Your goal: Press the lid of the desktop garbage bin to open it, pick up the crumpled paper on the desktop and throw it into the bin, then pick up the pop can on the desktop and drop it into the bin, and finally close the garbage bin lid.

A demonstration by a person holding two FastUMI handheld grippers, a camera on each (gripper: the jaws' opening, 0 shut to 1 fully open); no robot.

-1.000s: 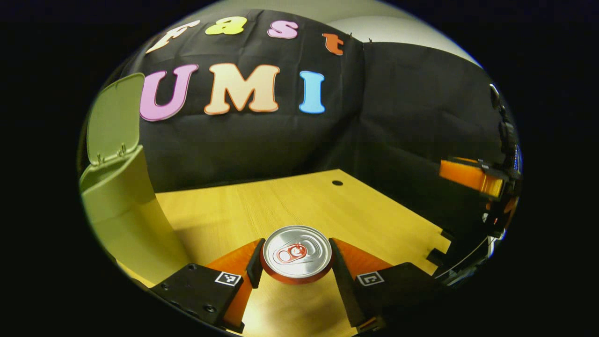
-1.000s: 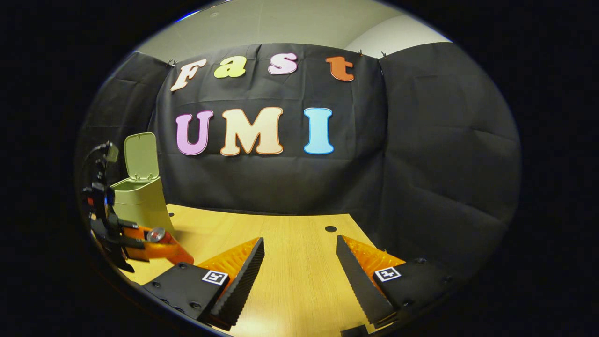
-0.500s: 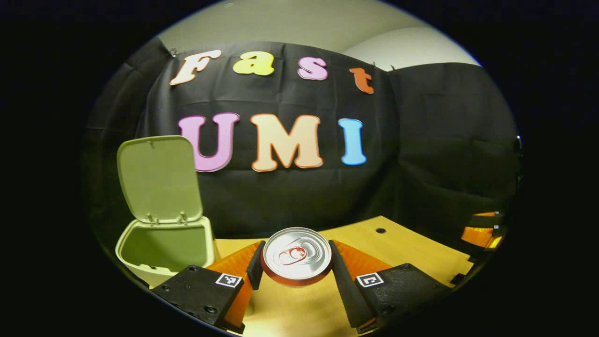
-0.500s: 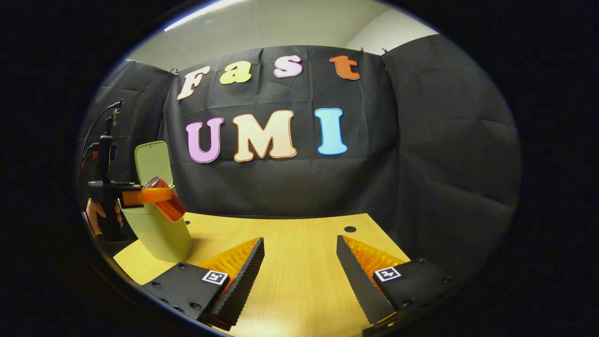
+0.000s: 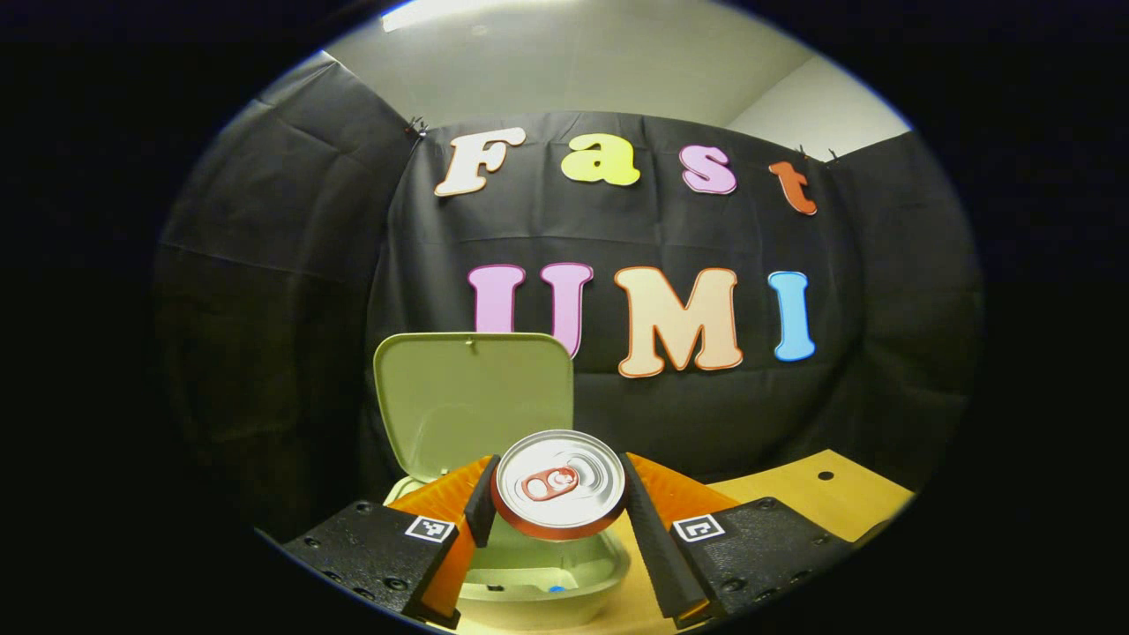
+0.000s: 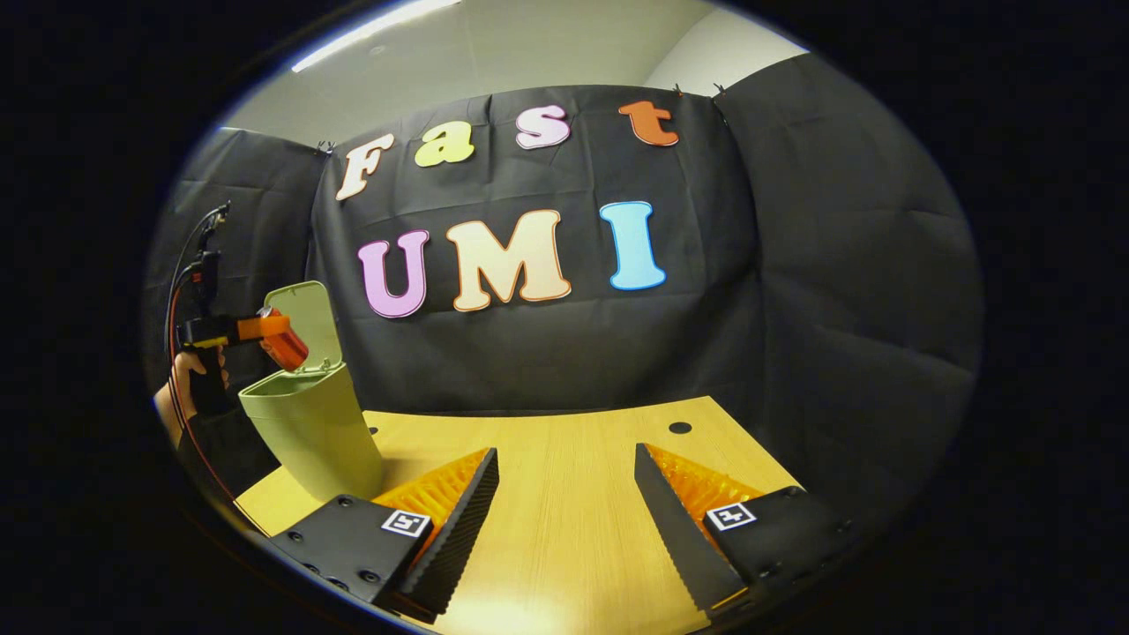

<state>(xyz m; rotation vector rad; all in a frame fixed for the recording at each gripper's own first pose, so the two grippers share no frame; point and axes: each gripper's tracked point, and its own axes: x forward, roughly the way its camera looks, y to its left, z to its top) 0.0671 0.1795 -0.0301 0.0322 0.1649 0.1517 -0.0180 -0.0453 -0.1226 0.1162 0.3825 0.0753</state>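
The left gripper [image 5: 558,511] is clamping the pop can [image 5: 558,482] directly over the open bin [image 5: 538,578] (lid [image 5: 472,401] standing upright behind). The right gripper [image 6: 564,520] is hovering spread over bare desktop [image 6: 564,467], well apart from the bin.

pop can [image 5: 557,481] above open bin [image 5: 538,578], bin on table [image 6: 564,494]

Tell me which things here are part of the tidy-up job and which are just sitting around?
Part of the job:
- pop can, held in the left gripper above the bin
- garbage bin
- its lid, standing open

Just sitting around:
- right gripper, jaws apart, holding nothing
- wooden table
- round hole in the table
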